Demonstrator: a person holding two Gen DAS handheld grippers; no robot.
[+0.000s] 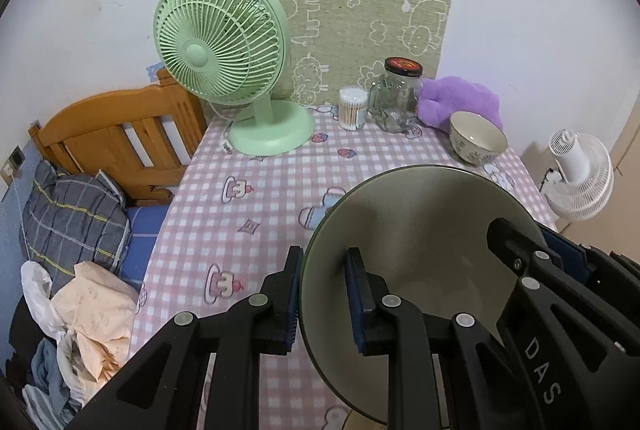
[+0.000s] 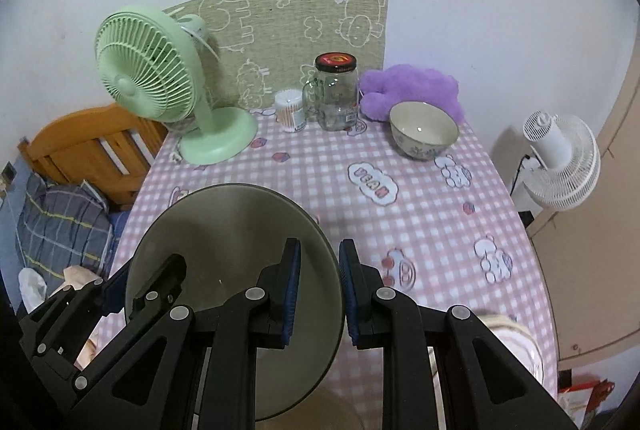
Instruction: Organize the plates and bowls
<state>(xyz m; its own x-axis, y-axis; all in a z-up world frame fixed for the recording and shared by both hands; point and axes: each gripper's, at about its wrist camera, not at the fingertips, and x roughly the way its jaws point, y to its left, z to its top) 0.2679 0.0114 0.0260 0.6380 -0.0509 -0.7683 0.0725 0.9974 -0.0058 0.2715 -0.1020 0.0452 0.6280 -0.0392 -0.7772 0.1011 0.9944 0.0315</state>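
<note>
Gripping the plate (image 1: 420, 250) from both sides: left gripper (image 1: 324, 294) is clamped on its left rim, lower centre of the left wrist view; right gripper (image 2: 318, 294) is clamped on the opposite rim, lower centre of the right wrist view. Each gripper has one pad above the plate face and one outside the edge, so both are edge pinches. The plate hangs tilted above the near part of the tabletop (image 2: 440, 222), not resting on it.

Handling, my read: looks like glazed ceramic, so stiff, fairly heavy, slick and breakable. Thin rim gives little pad contact; keep both pinches opposed and level, no twisting.

Further out, the bowl (image 2: 424, 130) sits upright at the far right of the tabletop, just in front of a purple plush (image 2: 412, 86). Green fan (image 2: 152, 70) stands upper left.
</note>
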